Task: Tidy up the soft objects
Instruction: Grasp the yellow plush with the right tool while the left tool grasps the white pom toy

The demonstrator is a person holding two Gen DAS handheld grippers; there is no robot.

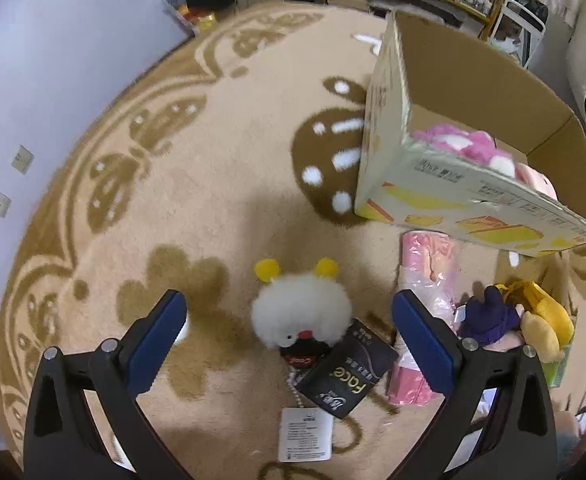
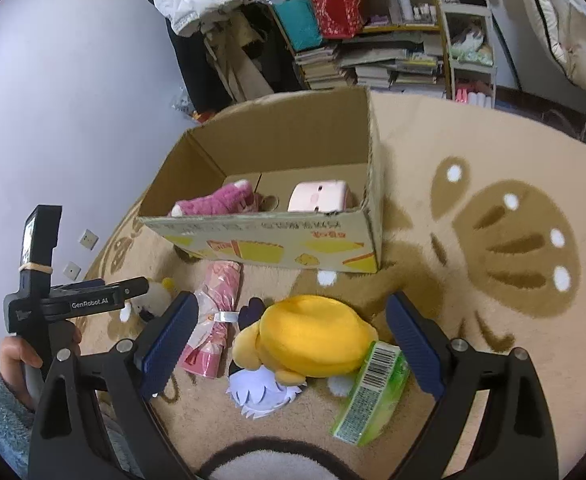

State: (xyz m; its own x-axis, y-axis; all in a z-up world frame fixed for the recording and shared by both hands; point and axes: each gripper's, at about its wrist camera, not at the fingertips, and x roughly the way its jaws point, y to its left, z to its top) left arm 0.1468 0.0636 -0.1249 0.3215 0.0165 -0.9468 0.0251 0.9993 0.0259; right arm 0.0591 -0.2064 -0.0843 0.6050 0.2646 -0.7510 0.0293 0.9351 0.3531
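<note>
A white fluffy plush (image 1: 301, 310) with yellow ears lies on the carpet between the fingers of my open left gripper (image 1: 289, 312), which hovers above it. A black tag (image 1: 347, 372) lies against it. A yellow plush doll (image 2: 309, 340) with lilac hair lies between the fingers of my open right gripper (image 2: 293, 340); it also shows in the left wrist view (image 1: 541, 320). The cardboard box (image 2: 269, 240) holds a pink plush (image 2: 221, 200) and a pale pink plush (image 2: 319, 198).
A pink wrapped bundle (image 2: 213, 316) lies in front of the box. A green packet (image 2: 373, 392) leans on the yellow doll. Beige patterned carpet (image 1: 213, 160) covers the floor. Cluttered shelves (image 2: 373, 40) and a lilac wall (image 2: 73, 100) stand behind.
</note>
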